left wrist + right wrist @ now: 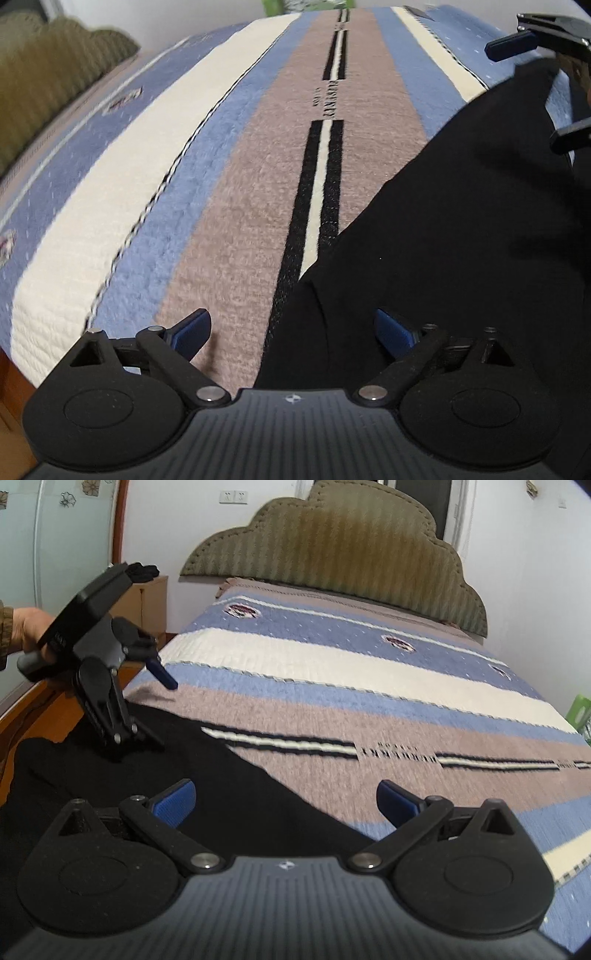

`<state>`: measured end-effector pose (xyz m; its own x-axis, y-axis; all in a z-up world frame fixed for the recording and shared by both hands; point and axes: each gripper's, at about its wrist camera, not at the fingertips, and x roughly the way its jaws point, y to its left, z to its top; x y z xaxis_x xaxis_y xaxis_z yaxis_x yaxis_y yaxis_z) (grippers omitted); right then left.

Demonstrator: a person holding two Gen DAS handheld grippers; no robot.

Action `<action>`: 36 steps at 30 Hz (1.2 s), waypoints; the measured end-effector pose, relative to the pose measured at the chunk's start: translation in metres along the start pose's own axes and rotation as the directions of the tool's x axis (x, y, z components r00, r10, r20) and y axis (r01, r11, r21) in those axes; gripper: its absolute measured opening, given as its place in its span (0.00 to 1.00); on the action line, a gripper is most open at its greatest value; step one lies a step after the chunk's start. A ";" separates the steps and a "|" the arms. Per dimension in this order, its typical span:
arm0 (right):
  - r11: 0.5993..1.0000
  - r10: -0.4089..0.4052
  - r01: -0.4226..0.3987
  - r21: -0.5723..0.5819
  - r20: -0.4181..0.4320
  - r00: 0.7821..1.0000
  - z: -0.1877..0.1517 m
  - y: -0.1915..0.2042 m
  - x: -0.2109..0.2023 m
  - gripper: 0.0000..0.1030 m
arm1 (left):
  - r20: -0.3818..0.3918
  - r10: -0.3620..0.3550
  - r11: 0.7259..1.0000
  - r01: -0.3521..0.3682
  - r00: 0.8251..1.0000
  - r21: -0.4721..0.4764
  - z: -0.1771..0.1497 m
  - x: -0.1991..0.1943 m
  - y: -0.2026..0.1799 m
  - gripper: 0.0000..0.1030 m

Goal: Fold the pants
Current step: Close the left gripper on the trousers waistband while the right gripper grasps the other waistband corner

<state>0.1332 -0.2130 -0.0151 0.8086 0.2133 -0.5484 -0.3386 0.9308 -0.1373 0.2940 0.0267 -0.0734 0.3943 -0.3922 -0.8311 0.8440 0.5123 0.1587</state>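
Left gripper [291, 332]: we see its fingers spread wide, holding nothing, over the near edge of the pants.
Right gripper [284, 801]: fingers likewise spread and empty, just above the pants.
Pants [443, 240]: black, lying on the bed [332, 657], on the near side of its black-and-cream stripe [280, 744].
Handling: we judge them soft, light and floppy; best pinched at an edge or hem, one gripper each side.
Writing: small dark lettering along the stripe, too blurred to read.
Headboard [332, 542]: far end, beyond the pants.

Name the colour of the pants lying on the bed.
Plain black pants, with no visible pattern, clearest in the right wrist view.
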 end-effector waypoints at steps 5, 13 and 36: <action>0.997 0.050 -0.049 -0.051 0.025 0.998 0.014 -0.003 0.023 0.99 | -0.030 -0.124 0.991 0.122 0.992 -0.057 0.003 -0.005 0.004 0.47; 0.985 0.128 -0.134 -0.104 -0.069 0.989 0.024 -0.017 0.069 0.83 | -0.048 -0.165 0.971 0.154 0.985 -0.182 0.005 -0.003 0.017 0.35; 0.910 0.384 -0.415 0.010 -0.398 0.833 0.003 -0.076 0.149 0.27 | -0.006 -0.177 0.953 0.170 0.984 -0.250 -0.005 -0.002 0.025 0.28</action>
<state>0.2809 -0.2511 -0.0841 0.3516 0.4171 -0.8381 -0.6387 0.7614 0.1110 0.3123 0.0441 -0.0700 0.2362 -0.4724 -0.8491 0.7805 0.6128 -0.1238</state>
